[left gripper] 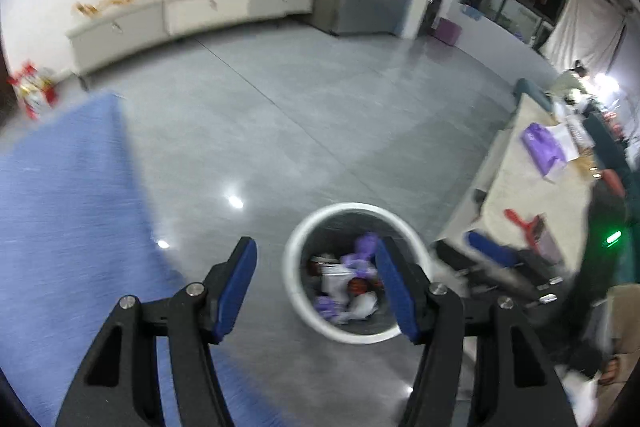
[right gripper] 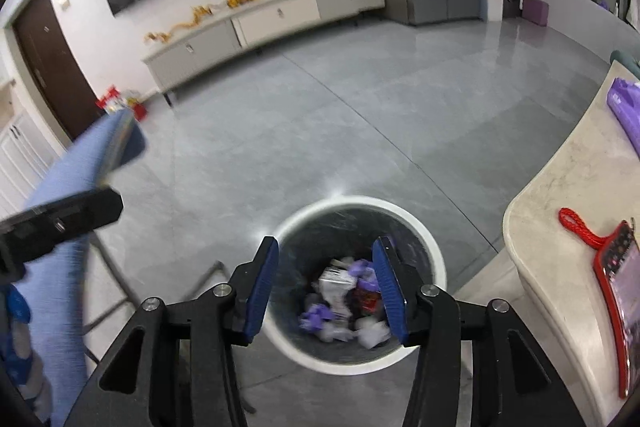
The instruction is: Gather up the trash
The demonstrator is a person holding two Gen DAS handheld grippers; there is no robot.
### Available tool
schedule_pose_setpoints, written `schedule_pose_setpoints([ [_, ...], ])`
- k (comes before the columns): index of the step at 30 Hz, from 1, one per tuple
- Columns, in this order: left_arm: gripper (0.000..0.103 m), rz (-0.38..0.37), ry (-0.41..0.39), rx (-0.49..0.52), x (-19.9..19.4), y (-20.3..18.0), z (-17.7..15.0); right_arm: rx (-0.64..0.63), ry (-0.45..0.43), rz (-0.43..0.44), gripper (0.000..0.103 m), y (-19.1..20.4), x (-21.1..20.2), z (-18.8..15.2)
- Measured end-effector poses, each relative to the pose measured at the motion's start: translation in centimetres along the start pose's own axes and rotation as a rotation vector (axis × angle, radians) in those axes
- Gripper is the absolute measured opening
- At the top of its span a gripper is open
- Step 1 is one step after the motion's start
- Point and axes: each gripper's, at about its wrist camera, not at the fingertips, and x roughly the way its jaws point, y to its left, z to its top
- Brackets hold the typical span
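Observation:
A round bin with a white rim (left gripper: 352, 206) (right gripper: 362, 201) stands on the grey floor just below both grippers. Crumpled purple and white trash (left gripper: 348, 283) (right gripper: 340, 291) lies at its bottom, with something red among it. My left gripper (left gripper: 316, 247) hangs above the bin's left edge, its blue pads wide apart with nothing between them. My right gripper (right gripper: 326, 245) hovers straight over the bin's mouth, also open and empty. One of the right gripper's fingers (left gripper: 490, 247) shows blurred at the right of the left wrist view.
A blue padded board (left gripper: 60, 207) (right gripper: 60, 171) on metal legs stands left of the bin. At the right a pale marble counter (left gripper: 520, 187) (right gripper: 560, 227) carries a red phone with a lanyard (right gripper: 616, 279) and a purple bag (left gripper: 544, 147) (right gripper: 624, 103). A low cabinet (right gripper: 260, 23) lines the far wall.

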Motion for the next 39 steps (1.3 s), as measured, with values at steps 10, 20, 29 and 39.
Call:
schedule_pose_setpoints([
  [10, 0.067, 0.293, -0.185, 0.031, -13.7, 6.6, -6.3, -0.105, -0.136, 0.105, 0.066, 8.5, -9.4, -1.5],
  [20, 0.076, 0.535, -0.35, -0.087, -25.3, 13.3, -12.7, -0.289, -0.222, 0.161, 0.093, 18.4, -15.0, -4.1],
  [29, 0.081, 0.607, -0.398, -0.179, -30.0, 16.4, -16.1, -0.384, -0.266, 0.156, 0.103, 23.1, -17.4, -6.0],
  [39, 0.086, 0.673, -0.419, -0.217, -31.9, 16.3, -17.8, -0.42, -0.298, 0.141, 0.103, 25.8, -18.8, -7.9],
])
